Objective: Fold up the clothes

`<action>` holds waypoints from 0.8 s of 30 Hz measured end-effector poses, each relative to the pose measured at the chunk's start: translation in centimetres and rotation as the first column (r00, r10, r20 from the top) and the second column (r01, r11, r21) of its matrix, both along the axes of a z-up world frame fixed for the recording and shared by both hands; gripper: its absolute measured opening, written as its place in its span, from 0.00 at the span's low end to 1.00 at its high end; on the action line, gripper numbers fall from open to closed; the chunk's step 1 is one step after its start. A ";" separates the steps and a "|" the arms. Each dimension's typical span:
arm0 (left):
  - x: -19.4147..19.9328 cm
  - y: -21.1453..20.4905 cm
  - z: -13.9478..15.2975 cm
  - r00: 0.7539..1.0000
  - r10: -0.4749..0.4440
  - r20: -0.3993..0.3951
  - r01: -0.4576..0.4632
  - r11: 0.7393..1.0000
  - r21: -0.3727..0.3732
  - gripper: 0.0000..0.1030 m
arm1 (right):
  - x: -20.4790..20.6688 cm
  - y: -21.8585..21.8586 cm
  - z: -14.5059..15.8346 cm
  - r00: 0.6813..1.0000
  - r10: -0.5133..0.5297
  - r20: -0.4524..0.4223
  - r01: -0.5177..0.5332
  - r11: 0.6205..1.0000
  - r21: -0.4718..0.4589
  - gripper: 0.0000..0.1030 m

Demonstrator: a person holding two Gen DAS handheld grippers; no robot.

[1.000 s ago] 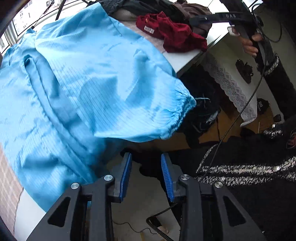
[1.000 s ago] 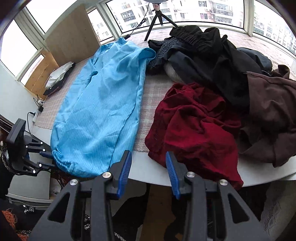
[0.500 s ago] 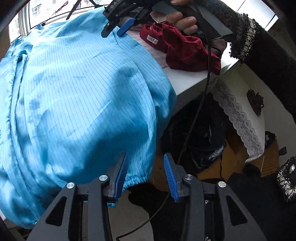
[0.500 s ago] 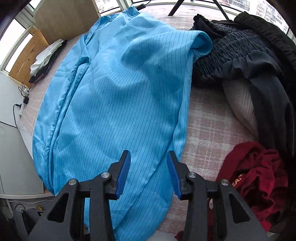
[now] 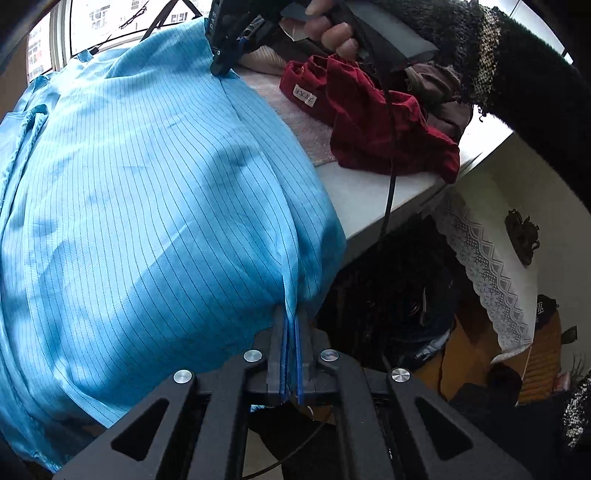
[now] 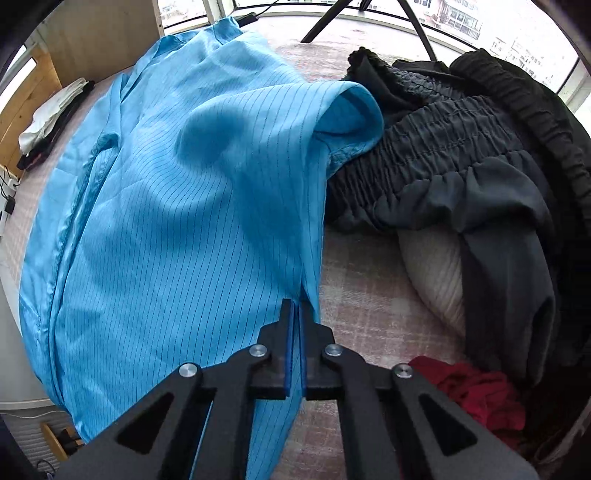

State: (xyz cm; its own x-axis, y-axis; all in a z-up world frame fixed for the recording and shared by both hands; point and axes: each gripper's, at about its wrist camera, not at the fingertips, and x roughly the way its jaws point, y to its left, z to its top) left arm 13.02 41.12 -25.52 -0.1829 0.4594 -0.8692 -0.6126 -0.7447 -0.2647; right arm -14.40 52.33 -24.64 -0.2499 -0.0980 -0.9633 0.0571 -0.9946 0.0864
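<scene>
A blue garment (image 5: 147, 206) with thin dark stripes lies spread across the left part of the bench (image 5: 369, 192), its near end hanging over the edge. The left tool (image 5: 291, 325) is clamped on a pinch of that hanging end, blue cloth squeezed between its closed pads. Farther along the same side edge of the garment, the right tool (image 6: 296, 314) is likewise closed on the cloth, a ridge of fabric rising from its tips. In the left wrist view the right tool (image 5: 225, 62) shows at the top, its tips pressed to the garment, gripped by a hand (image 5: 332, 26) in a dark knitted sleeve (image 5: 517, 74). Right of the garment, a checked cloth (image 6: 369, 295) covers the bench. On it sits a pile of black clothes (image 6: 480, 166), partly under the garment's far corner, with something pale (image 6: 432, 273) beneath them. Nearest the right edge lies a crumpled red garment (image 5: 388, 125) bearing a white label (image 5: 304, 98).
</scene>
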 end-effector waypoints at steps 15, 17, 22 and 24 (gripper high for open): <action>1.3 1.7 0.4 0.998 0.035 -0.056 -0.035 0.999 0.001 0.41 | -1.9 5.0 2.3 0.995 -0.101 -0.012 0.093 0.953 -0.288 0.59; 1.6 2.5 0.4 0.996 0.035 -0.081 -0.038 0.999 -0.029 0.45 | -2.6 4.1 1.5 0.995 -0.095 0.015 0.095 0.946 -0.310 0.59; 1.7 4.2 -0.2 0.993 0.042 -0.107 -0.054 0.992 -0.116 0.46 | -3.7 2.9 0.2 0.994 -0.091 0.052 0.103 0.934 -0.341 0.59; 1.7 4.5 -0.7 0.992 0.034 -0.120 -0.052 0.987 -0.149 0.40 | -3.8 3.1 0.2 0.994 -0.091 0.053 0.104 0.928 -0.359 0.59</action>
State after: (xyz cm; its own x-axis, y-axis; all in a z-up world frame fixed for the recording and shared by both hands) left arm 14.71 45.63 -26.18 -0.3039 0.3131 -0.8998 -0.5991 -0.7972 -0.0750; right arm -18.21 55.41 -24.47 -0.2428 -0.4169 -0.8759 -0.0485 -0.8966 0.4402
